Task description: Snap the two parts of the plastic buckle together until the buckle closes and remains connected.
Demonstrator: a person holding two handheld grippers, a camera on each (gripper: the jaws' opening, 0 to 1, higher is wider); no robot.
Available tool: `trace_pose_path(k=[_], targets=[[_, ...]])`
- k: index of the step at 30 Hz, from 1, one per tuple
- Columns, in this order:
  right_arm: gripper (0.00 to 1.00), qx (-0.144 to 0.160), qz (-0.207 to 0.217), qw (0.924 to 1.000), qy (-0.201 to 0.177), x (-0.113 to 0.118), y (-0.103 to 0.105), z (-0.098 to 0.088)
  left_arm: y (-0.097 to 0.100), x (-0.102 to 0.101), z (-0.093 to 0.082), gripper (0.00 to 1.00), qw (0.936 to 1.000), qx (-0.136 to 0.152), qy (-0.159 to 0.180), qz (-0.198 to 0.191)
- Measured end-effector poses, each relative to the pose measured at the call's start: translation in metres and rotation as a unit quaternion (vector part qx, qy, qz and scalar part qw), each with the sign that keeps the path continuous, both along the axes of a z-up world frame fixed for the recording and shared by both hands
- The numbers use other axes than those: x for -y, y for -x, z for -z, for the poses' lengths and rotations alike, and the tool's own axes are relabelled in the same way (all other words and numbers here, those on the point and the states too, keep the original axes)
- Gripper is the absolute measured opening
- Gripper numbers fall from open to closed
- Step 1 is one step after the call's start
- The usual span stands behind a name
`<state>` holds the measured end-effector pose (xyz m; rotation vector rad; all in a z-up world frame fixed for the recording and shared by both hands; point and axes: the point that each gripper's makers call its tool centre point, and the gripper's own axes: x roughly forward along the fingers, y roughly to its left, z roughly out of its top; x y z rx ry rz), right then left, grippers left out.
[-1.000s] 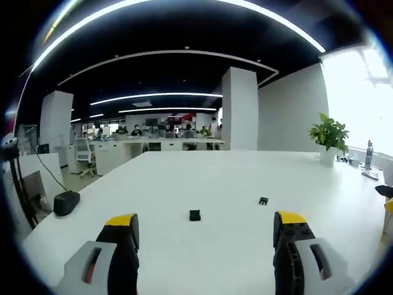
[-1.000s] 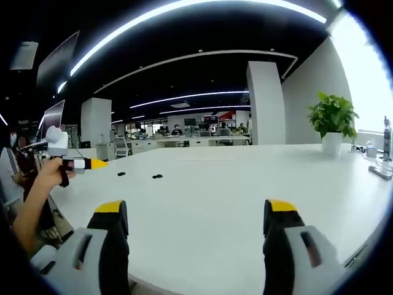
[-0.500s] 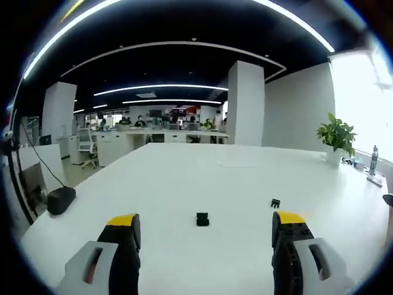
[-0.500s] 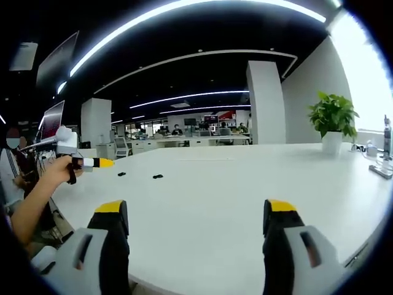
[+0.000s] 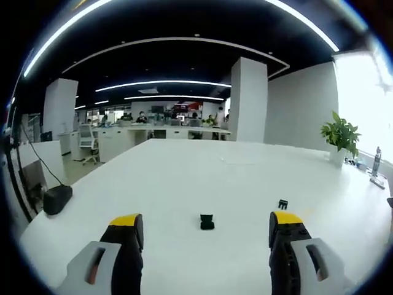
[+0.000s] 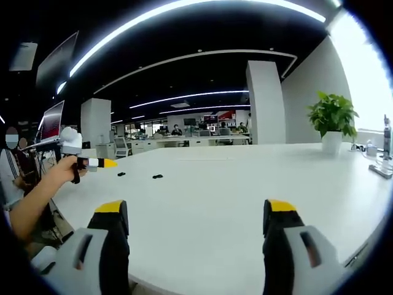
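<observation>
I see the two parts of my buckle lying apart on the white table (image 5: 184,184), not yet joined. The larger buckle part (image 5: 207,222) is a small black blocky piece resting flat on the tabletop, towards the near edge. The smaller buckle part (image 5: 282,204) is black too, sitting off to its right and a little farther from that edge. In my right gripper view both read as tiny dark specks, well apart from each other.
</observation>
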<state>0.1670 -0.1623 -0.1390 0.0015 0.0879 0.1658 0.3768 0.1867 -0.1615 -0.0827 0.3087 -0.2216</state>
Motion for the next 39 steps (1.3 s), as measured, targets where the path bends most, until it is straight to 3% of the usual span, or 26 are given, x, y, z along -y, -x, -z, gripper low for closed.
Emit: trace_pose_path(k=[12, 19, 25, 29, 39], targets=[[0.91, -0.001, 0.000, 1.0000, 0.000, 0.001, 0.000, 0.001, -0.008, 0.001, 0.018, 0.78, 0.9995, -0.024, -0.019, 0.010], [0.91, -0.003, -0.005, 1.0000, 0.000, -0.002, -0.001, 0.001, -0.012, 0.003, 0.021, 0.77, 0.9994, -0.029, -0.010, 0.016], [0.90, -0.002, -0.004, 1.0000, 0.000, -0.001, -0.001, 0.001, -0.020, 0.002, 0.030, 0.73, 0.9986, -0.049, -0.007, 0.017], [0.90, -0.004, -0.003, 1.0000, -0.002, 0.000, -0.001, 0.002, -0.021, 0.004, 0.033, 0.69, 0.9985, -0.051, 0.007, 0.018], [0.90, -0.005, -0.003, 1.0000, -0.003, 0.001, -0.001, 0.003, -0.025, 0.011, 0.032, 0.62, 0.9987, -0.044, -0.001, 0.025]])
